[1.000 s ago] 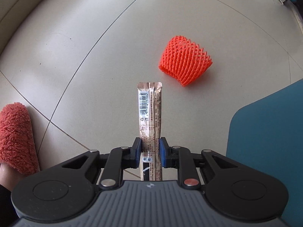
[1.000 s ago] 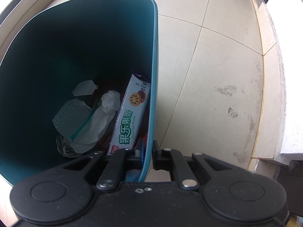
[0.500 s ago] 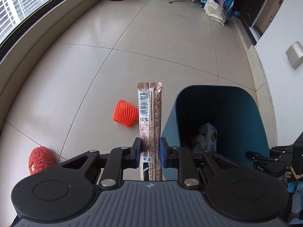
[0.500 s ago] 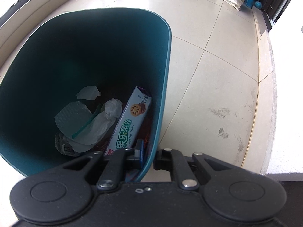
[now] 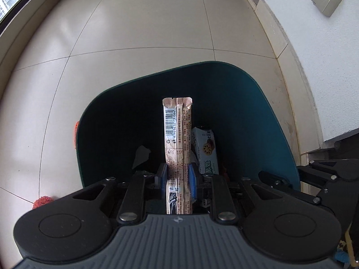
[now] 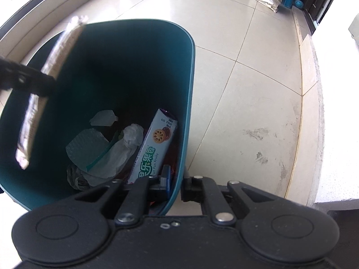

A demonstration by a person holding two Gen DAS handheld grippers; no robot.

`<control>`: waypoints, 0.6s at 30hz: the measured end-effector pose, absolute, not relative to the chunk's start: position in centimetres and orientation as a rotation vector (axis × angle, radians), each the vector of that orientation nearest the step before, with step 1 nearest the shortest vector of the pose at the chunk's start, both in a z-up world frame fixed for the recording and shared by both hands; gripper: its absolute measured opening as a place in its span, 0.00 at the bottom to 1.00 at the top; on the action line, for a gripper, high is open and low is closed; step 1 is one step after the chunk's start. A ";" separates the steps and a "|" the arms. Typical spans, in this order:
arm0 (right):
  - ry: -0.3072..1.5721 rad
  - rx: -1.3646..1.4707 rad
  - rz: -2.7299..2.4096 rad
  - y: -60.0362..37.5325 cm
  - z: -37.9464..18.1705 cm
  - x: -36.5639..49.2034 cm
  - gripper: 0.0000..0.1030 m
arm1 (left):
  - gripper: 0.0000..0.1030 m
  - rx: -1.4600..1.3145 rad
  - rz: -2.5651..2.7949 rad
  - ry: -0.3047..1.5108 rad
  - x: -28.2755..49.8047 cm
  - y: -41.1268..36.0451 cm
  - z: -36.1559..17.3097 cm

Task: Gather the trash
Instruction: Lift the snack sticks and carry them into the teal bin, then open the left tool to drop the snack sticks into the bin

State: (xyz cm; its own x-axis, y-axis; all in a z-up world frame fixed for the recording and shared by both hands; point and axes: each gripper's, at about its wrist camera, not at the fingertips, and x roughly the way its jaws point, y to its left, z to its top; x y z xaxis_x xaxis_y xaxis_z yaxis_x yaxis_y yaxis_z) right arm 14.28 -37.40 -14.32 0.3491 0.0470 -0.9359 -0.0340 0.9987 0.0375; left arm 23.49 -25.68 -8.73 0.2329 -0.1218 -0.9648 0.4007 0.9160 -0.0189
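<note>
A: Left view: left gripper (image 5: 177, 177) pinches the wrapper (image 5: 177, 134), long axis pointing straight ahead, over the bin (image 5: 258, 116) mouth.

B: Right view?

A: Right gripper (image 6: 176, 185) clamped on the bin's (image 6: 188, 103) near rim. Wrapper (image 6: 33, 109) hangs over the bin's left side, inside the rim. Judgement: letting go drops it in.

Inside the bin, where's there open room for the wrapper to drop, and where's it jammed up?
Free: the dark hollow under the far and left walls of the teal bin, beyond the white scrap. Crowded: the near right side, with the biscuit box, crumpled plastic and the right gripper clamped on the rim. The left gripper holds the wrapper above the opening.
</note>
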 end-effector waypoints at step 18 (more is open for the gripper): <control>1.211 0.077 0.077 -38.7 -13.6 14.2 0.09 | 0.21 0.248 -0.350 1.402 26.1 -27.0 -15.7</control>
State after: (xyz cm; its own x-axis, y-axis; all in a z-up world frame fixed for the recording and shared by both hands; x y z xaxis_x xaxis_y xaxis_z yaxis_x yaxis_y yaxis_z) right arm 14.25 -38.74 -13.57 0.3506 0.1003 -0.9311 -0.0182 0.9948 0.1003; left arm 26.13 -27.02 -15.70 0.1300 -0.0927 -0.9872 0.3825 0.9233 -0.0364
